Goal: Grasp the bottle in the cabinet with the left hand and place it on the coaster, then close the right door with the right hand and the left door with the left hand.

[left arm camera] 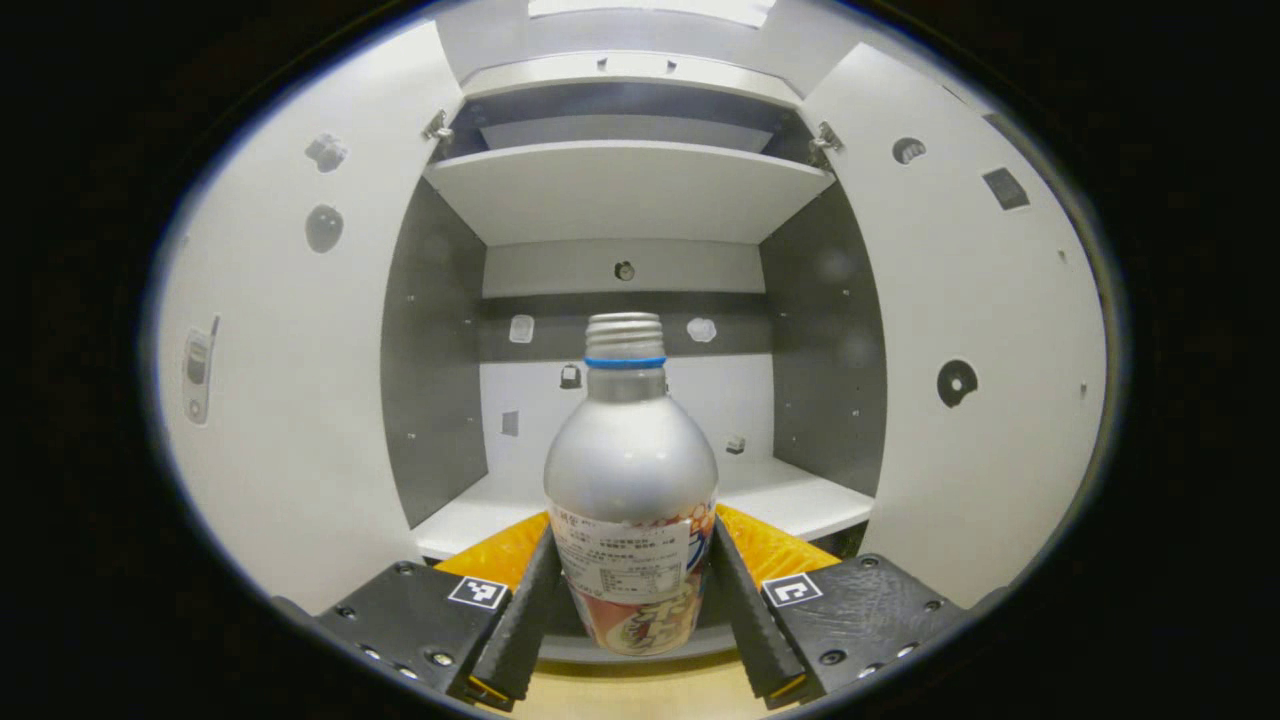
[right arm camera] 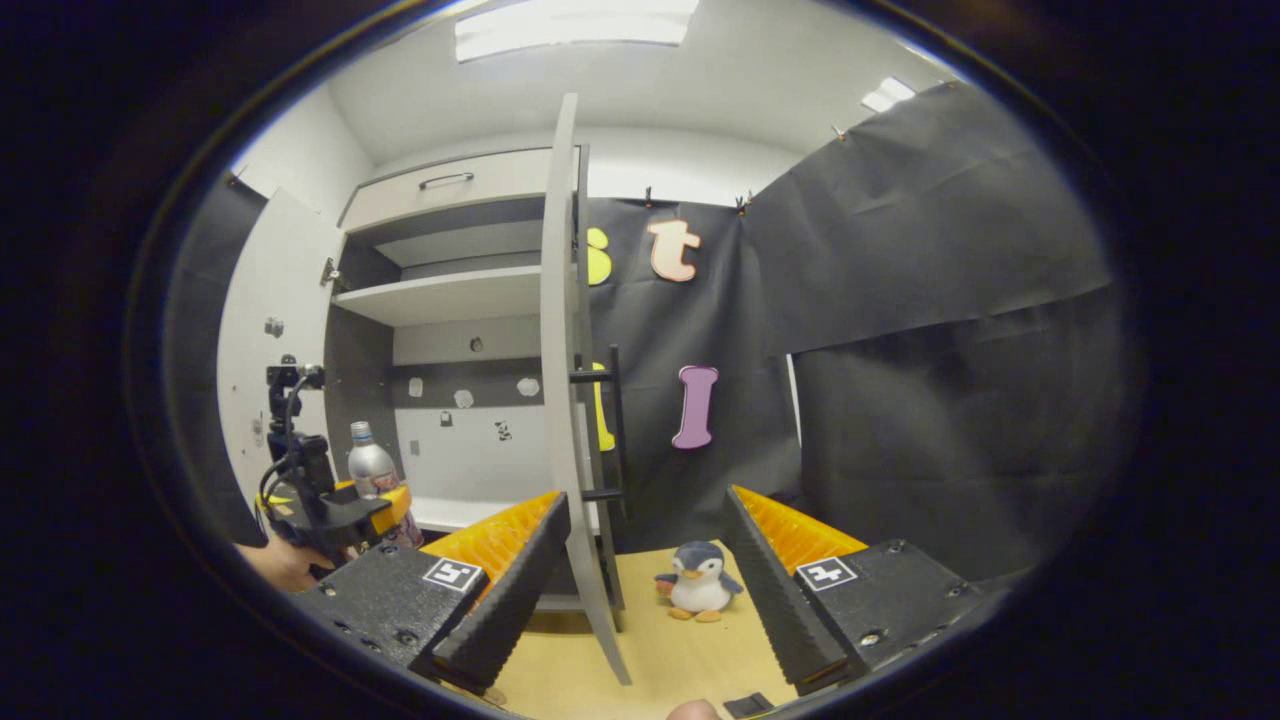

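- The left claw [left arm camera: 632, 610] has its two fingers closed on the lower body of the bottle [left arm camera: 630, 480], one pad pressing each side of the label band; the grip looks square and centred.
- The bottle stands upright in that claw, its long axis vertical, capped neck straight up, so it rises dead ahead of the claw and between the fingers.
- In the right gripper view, the same left claw [right arm camera: 375, 510] is off to the left with the bottle [right arm camera: 372, 465] in it, in front of the open cabinet [right arm camera: 440, 300], over the front edge of the bottom shelf or just clear of it. I cannot tell which.
- Behind the bottle lies the cabinet's bottom shelf [left arm camera: 790, 495]; the left door [left arm camera: 290, 400] and right door [left arm camera: 980, 350] swing wide on either side.
- The right claw [right arm camera: 630, 590] is open and holds nothing. The edge of the right door [right arm camera: 565, 400] stands between its spread fingers, nearer the left one, not touched as far as I can see.
- A toy penguin [right arm camera: 698, 582] sits on the surface [right arm camera: 660, 650] just past that door.
- I see no coaster from here, so which way the bottle must go is unknown. My guess is back out and down, kept upright.
- The right claw is plainly the nearer one to the right door.
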A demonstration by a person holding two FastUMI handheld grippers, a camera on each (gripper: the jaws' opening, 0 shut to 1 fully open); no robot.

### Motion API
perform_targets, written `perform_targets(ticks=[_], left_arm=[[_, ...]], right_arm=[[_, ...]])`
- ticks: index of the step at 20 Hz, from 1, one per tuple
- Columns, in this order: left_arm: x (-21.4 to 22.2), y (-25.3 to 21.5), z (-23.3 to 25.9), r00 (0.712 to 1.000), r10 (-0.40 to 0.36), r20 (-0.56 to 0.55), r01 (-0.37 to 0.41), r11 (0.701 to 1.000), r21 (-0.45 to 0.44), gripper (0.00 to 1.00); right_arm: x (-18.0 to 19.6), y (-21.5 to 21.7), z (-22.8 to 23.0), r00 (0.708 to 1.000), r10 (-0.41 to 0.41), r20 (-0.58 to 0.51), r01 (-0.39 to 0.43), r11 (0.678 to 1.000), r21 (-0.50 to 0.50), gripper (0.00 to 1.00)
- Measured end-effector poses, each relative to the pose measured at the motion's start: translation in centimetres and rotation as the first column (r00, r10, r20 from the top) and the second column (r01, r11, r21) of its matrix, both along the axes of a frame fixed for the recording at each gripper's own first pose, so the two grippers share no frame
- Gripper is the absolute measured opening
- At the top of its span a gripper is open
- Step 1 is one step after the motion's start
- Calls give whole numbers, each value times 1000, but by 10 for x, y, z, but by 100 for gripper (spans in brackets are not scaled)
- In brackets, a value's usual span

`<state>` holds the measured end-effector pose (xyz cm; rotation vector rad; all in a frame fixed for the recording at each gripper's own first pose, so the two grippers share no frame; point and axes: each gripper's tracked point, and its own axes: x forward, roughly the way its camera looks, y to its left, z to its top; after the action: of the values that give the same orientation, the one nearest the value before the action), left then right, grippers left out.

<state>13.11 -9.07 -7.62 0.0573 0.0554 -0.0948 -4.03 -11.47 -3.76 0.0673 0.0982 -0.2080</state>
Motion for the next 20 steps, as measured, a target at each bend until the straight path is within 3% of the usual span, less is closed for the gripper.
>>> perform_targets(ticks=[1, 3, 10, 13, 14, 15, 20], left_arm=[[-6, -1, -7, 1000, -2, -11, 2, 1000, -2, 77], [-16, 0, -18, 1000, 0, -22, 0, 1000, -3, 82], [-57, -15, -64, 997, -41, -66, 43, 999, 27, 77], [-77, -24, -83, 994, -64, -84, 69, 995, 69, 77], [-83, -26, -90, 994, -67, -91, 74, 994, 78, 82], [-88, -30, -99, 992, -76, -104, 84, 994, 77, 77], [-109, -42, -130, 983, -95, -160, 108, 991, 73, 78]], right_arm=[[1, 1, -1, 1000, 4, -1, -4, 1000, 1, 99], [2, 0, 0, 1000, 8, -2, -8, 1000, -5, 99], [2, 2, -5, 999, 29, -21, -29, 1000, -6, 99], [3, 6, -7, 999, 44, -26, -44, 999, 0, 99], [3, 7, -7, 998, 50, -27, -50, 999, -1, 100], [3, 8, -8, 998, 53, -30, -53, 999, -5, 100], [0, 11, -10, 997, 64, -48, -65, 998, -17, 99]])
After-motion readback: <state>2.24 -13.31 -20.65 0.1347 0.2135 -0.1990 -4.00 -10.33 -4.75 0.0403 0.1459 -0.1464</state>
